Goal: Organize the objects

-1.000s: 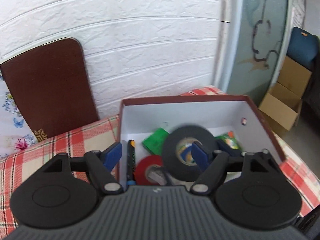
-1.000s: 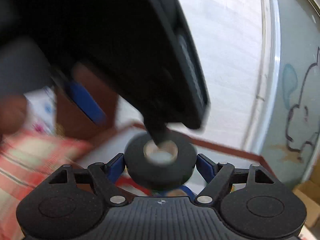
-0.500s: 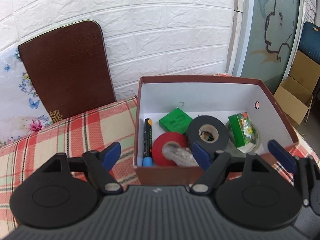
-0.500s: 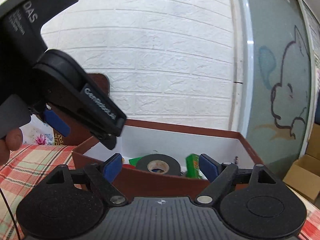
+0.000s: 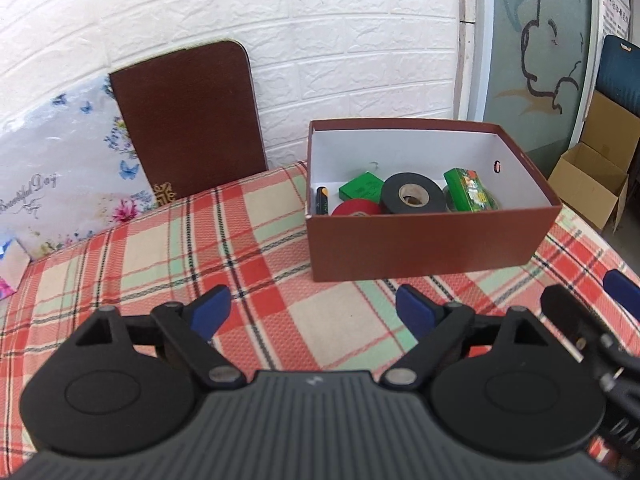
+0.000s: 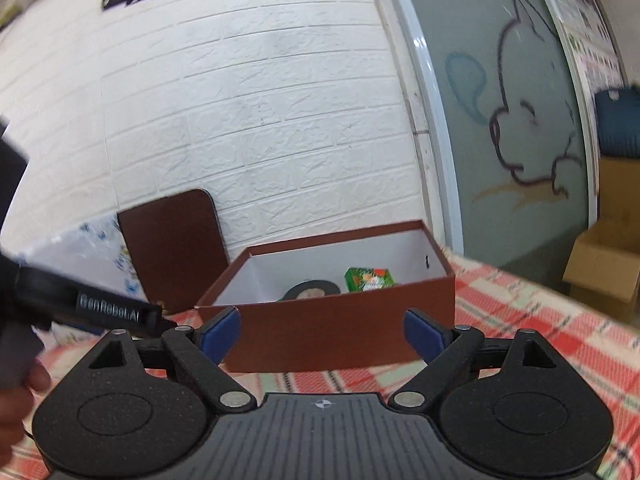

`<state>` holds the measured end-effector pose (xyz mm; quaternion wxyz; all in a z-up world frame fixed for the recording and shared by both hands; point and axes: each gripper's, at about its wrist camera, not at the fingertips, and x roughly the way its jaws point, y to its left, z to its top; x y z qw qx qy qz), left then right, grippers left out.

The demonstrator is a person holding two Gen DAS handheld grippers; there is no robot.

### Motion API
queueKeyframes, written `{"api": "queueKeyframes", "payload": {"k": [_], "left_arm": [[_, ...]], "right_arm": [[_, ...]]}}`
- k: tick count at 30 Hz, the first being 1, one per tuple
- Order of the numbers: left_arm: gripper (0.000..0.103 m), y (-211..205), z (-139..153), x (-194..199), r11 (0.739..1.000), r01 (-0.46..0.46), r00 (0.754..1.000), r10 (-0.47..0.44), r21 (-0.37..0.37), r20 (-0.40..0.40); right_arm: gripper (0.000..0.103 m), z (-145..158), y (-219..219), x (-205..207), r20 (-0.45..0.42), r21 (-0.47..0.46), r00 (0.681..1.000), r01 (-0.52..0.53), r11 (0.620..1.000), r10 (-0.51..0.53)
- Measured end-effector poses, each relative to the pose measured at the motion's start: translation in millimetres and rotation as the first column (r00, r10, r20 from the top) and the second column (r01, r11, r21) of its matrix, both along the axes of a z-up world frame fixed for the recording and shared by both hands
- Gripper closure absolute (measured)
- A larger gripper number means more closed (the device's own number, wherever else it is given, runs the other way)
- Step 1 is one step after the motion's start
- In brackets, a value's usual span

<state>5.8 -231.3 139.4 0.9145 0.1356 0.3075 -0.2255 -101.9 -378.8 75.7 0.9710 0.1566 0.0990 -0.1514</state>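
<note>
The black tape roll [image 5: 413, 199] now lies in the box [image 5: 432, 240]; both grippers, left [image 5: 312, 308] and right [image 6: 322, 330], have backed off, jaws opening, empty; next likely calls for finding another loose item

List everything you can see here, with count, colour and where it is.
box: one, brown, white inside, on tablecloth
black tape roll: one, in box, centre
red tape roll: one, in box, left of black roll
green packets: two, in box
marker: one, black, by box's left wall
tablecloth: one, red plaid
board: one, brown, leaning on wall
cardboard carton: one, on floor, right
left gripper: empty, jaws opening
right gripper: empty, jaws opening
</note>
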Motion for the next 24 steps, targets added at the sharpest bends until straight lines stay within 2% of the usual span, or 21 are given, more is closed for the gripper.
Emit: {"api": "queueKeyframes", "payload": {"k": [3, 8, 10, 19, 24], "left_arm": [[0.006, 12.8, 1.8, -21.2, 1.0, -0.004, 0.999, 0.004, 0.003, 0.036], [0.002, 30.8, 0.7, -48.0, 1.0, -0.019, 0.998, 0.018, 0.013, 0.06], [0.0, 36.1, -1.0, -56.5, 1.0, -0.023, 0.998, 0.022, 0.018, 0.065], [0.0, 53.8, -7.4, -77.7, 0.997, -0.072, 0.995, 0.069, 0.039, 0.07], [0.0, 55.4, -9.6, -87.2, 0.993, -0.103, 0.988, 0.095, 0.056, 0.122]], "right_arm": [[0.013, 3.6, -0.6, -16.0, 0.01, 0.097, 1.0, -0.019, 0.995, 0.018], [0.009, 2.5, 7.9, -40.8, 0.009, 0.182, 1.0, -0.023, 0.983, 0.022], [0.005, 2.4, 13.2, -48.9, 0.007, 0.189, 1.0, -0.018, 0.982, 0.017], [0.002, 6.3, 25.6, -70.2, 0.03, 0.222, 0.999, -0.016, 0.975, 0.009], [0.002, 9.0, 31.3, -73.2, 0.044, 0.207, 0.999, -0.025, 0.978, 0.017]]}}
